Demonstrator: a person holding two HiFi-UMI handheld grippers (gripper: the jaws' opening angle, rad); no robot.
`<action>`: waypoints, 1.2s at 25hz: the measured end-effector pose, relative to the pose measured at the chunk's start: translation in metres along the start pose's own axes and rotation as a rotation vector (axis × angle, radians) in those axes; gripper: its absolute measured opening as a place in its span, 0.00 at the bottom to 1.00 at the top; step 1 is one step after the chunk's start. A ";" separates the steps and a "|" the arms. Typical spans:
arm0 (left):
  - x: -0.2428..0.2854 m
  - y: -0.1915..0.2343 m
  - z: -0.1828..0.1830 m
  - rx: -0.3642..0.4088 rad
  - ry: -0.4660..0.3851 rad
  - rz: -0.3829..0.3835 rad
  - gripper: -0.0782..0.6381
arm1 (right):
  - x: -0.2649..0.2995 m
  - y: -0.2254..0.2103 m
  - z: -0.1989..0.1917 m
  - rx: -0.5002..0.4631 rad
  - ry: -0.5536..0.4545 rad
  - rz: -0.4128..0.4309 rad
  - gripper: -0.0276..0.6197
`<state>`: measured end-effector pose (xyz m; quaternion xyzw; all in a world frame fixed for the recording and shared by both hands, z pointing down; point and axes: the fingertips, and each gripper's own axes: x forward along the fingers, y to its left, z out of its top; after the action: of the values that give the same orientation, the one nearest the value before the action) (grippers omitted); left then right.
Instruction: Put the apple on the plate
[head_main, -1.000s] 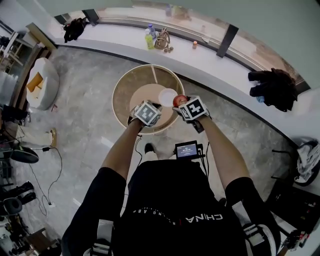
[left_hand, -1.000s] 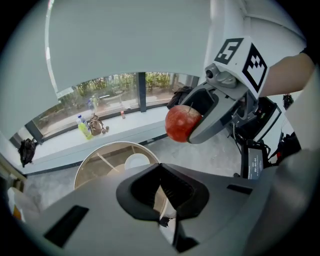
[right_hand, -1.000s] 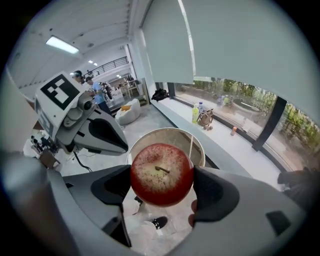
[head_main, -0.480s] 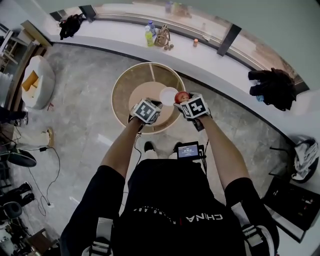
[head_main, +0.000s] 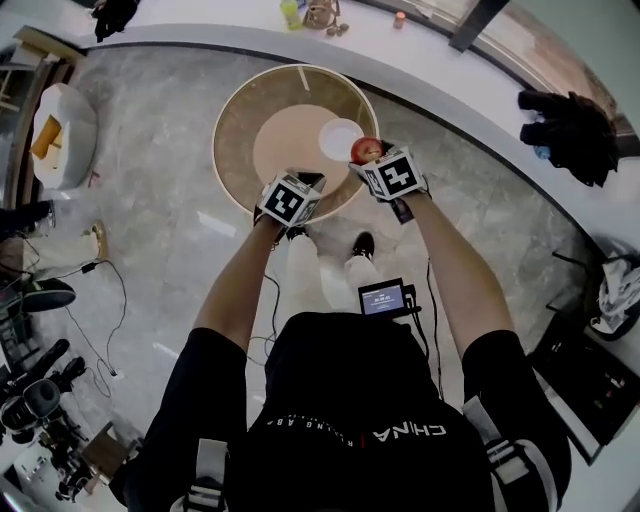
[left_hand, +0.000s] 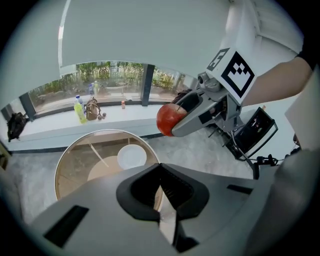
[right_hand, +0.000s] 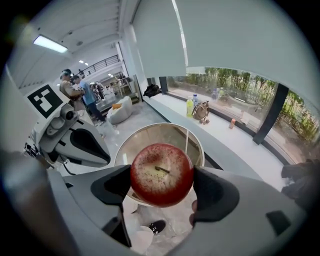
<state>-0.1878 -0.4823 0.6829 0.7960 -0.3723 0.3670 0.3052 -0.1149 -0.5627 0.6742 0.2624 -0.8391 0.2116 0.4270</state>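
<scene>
Here we hold the apple (right_hand: 161, 174) in the right gripper (head_main: 378, 162), whose two jaws press on it from either side. The apple is red with a pale, speckled patch, and its stem end faces the camera in the right gripper view. It is up in the air, not on any surface.

From the head view, the apple shows just beside the right edge of the white plate (head_main: 341, 138). We cannot tell from there how high above the plate it is. The plate is bare and lies on the round table (head_main: 232, 120), towards the far right of its tan middle part. A darker ring with a pale rim runs round that middle.

Our left gripper (left_hand: 160, 195) has its jaws together with nothing between them. In the head view it sits over the near edge of the table, left of the right gripper and apart from it. The left gripper view looks across at the right gripper with the apple at its tip, above and to the right of the plate.

Beyond the table runs a long white ledge (left_hand: 60, 131) under the windows, with a yellow-green bottle (left_hand: 80, 111) and a small brown bag (left_hand: 92, 109) on it.
</scene>
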 end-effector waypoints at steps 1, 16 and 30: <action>0.011 0.007 -0.004 -0.005 -0.004 -0.005 0.13 | 0.015 -0.001 -0.004 0.006 0.012 0.002 0.68; 0.209 0.154 -0.058 -0.089 -0.018 0.037 0.13 | 0.282 -0.064 -0.043 0.036 0.034 -0.031 0.68; 0.248 0.196 -0.087 -0.149 -0.015 0.017 0.13 | 0.359 -0.071 -0.040 0.017 0.073 -0.050 0.68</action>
<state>-0.2668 -0.6127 0.9732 0.7708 -0.4074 0.3348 0.3575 -0.2246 -0.6877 1.0023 0.2789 -0.8143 0.2176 0.4602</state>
